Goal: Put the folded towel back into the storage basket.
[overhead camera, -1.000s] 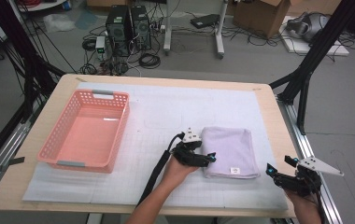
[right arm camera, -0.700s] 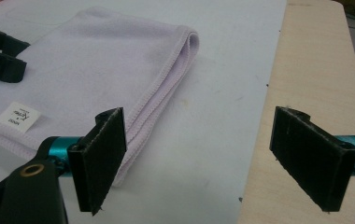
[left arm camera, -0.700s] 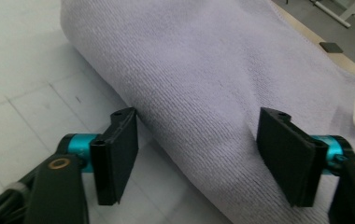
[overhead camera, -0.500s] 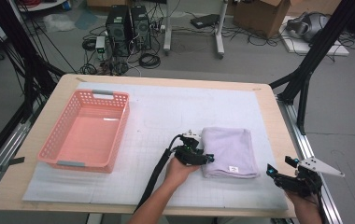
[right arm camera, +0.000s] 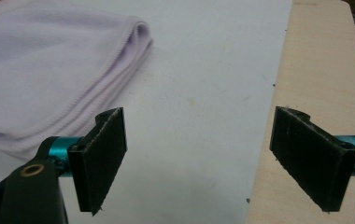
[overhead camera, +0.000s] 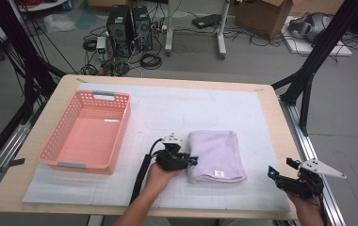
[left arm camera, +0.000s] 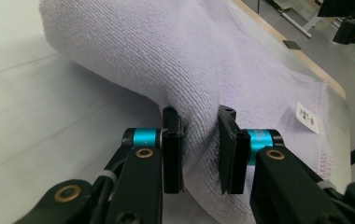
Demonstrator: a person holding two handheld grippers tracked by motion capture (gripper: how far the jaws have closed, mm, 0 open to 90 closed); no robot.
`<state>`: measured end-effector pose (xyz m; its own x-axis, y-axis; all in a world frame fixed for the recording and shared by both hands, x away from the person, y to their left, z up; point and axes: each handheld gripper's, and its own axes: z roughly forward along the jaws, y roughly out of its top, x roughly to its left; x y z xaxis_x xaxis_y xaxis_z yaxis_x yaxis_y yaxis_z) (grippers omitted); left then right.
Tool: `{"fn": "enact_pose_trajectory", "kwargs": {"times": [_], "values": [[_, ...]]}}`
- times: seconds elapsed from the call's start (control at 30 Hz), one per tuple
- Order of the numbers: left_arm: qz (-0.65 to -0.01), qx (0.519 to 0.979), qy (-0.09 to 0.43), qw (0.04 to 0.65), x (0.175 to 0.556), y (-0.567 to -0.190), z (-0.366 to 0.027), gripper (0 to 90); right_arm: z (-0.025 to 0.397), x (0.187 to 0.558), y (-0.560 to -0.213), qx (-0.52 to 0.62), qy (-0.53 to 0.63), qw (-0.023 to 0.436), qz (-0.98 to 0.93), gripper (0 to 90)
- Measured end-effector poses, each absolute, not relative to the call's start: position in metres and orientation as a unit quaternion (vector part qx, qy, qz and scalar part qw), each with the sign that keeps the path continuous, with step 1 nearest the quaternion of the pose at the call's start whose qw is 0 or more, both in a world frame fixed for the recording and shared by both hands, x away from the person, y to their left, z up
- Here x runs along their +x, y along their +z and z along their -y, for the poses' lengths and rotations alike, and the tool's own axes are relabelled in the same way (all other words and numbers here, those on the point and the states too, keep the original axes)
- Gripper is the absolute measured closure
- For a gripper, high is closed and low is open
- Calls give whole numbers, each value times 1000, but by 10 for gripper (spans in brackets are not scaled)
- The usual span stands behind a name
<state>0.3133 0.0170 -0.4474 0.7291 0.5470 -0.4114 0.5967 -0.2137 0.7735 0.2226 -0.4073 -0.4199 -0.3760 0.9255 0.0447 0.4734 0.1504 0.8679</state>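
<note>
Lilac folded terry towel (overhead camera: 216,155) lies on our white mat (overhead camera: 205,108), right of the pink plastic basket (overhead camera: 86,132). Our left gripper (left arm camera: 200,149) has stayed pinched on its near edge; our right gripper (right arm camera: 213,156), jaws wide apart, hasn't moved.

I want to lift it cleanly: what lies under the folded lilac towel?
The folded lilac towel rests on the white mat. The left gripper pinches its edge. Whatever lies beneath its middle is covered.
</note>
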Motion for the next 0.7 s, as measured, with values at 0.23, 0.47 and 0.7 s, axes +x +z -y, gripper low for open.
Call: {"fn": "enact_pose_trajectory", "kwargs": {"times": [0.23,0.47,0.7], "values": [[-365,781,8,507,306,-445,-57,740,403,224,-420,489,426,261,-715,177],[-387,766,29,512,308,-448,-72,622,401,225,-422,487,424,259,-718,177],[-442,740,40,505,326,-449,-65,307,398,226,-422,483,423,258,-722,177]]}}
